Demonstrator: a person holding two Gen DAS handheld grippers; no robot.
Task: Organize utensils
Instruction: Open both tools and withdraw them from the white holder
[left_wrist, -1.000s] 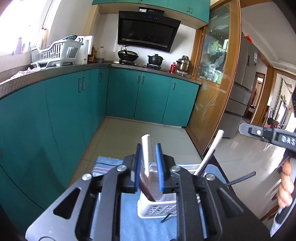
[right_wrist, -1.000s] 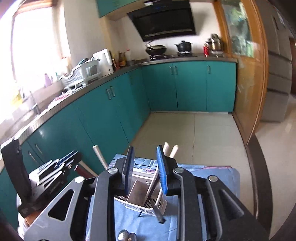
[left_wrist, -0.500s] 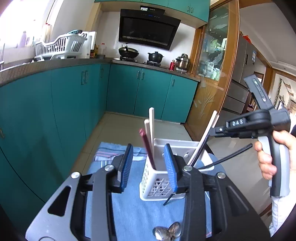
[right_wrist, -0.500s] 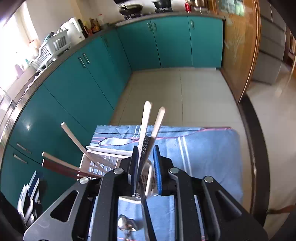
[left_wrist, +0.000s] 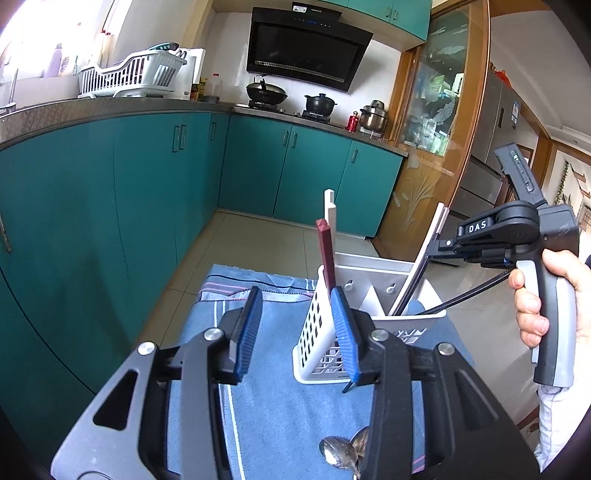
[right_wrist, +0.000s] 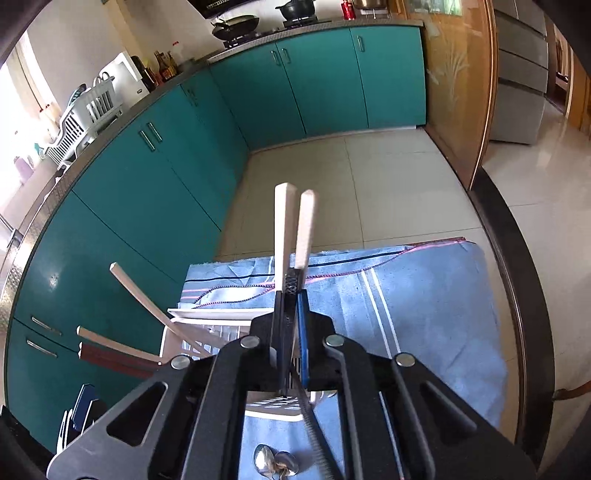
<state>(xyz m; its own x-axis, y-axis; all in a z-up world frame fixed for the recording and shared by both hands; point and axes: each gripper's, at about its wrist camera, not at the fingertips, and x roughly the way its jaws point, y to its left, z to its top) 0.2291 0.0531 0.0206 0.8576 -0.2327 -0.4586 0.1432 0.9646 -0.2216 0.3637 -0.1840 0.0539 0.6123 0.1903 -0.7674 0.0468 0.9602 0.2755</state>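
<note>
Right wrist view: right claw (right_wrist: 291, 332) clamped on slim, square-ended white-and-black chopsticks (right_wrist: 284, 236) over a perforated plastic caddy (right_wrist: 184, 332).

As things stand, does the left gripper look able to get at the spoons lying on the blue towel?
Probably yes. The left gripper is open and holds nothing, and the spoons lie bare on the blue towel just below it, in front of the white caddy. The right gripper is busy on chopsticks.
</note>
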